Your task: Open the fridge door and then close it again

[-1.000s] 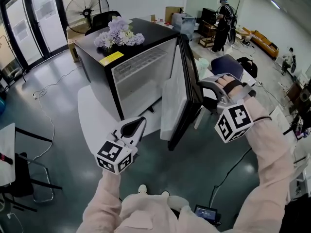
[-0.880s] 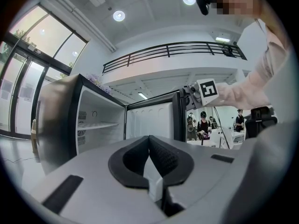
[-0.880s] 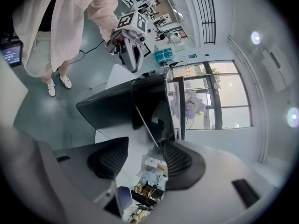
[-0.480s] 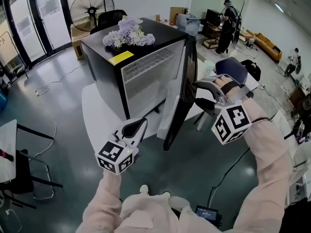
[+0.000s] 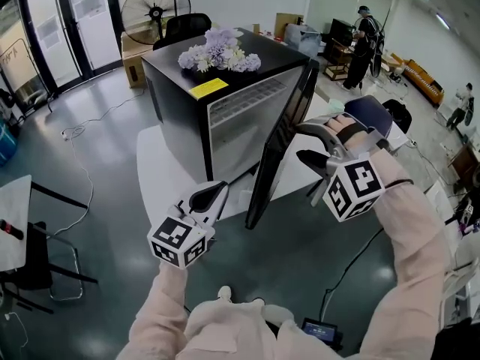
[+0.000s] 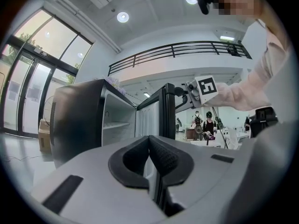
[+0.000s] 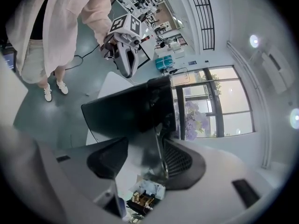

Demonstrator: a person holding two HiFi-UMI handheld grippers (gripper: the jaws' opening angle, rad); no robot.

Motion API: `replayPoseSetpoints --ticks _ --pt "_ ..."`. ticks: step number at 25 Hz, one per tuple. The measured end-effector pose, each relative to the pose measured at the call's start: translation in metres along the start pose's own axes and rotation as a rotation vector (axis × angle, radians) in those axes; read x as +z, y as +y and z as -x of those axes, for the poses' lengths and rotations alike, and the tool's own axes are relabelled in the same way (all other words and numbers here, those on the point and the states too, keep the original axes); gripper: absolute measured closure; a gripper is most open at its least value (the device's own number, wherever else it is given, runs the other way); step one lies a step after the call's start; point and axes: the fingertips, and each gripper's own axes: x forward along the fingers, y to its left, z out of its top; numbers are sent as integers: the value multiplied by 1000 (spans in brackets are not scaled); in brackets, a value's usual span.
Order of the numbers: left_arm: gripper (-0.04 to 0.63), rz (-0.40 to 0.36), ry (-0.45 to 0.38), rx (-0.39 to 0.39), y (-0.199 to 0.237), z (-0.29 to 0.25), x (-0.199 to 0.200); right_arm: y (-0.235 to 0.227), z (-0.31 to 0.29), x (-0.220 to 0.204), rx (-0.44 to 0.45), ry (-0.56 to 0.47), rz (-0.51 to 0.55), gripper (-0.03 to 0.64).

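Fridge door (image 5: 281,148) has swung partway back toward the fridge (image 5: 180,103) since a second ago: the inner liner faced the head view then, now the door is nearly edge-on.

The right gripper (image 5: 301,142) sits at the door's free edge on its outer black face, the side away from the fridge, with jaws spread wide. The edge stands between them by one pad, and it doesn't look clamped. That edge runs top to bottom, so closing looks like a sideways push toward the fridge, not a pull. The right hand is nearer. The left gripper (image 5: 217,190) has its jaws together and empty, and hangs in front of the open fridge, apart from the door's inner side.
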Motion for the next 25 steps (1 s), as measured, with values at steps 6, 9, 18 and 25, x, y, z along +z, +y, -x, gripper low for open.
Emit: replayPoseSetpoints --ticks 6,9,18,25 --pt "584 3 -3 27 16 9 -1 -10 -16 11 7 2 35 388" --pt "584 5 -3 40 24 14 -1 -15 -24 15 1 4 52 385" --pt "584 9 -5 78 48 25 -3 -29 -48 28 5 12 82 385" --pt "584 11 -6 103 62 31 -4 -42 -68 37 -6 11 88 383"
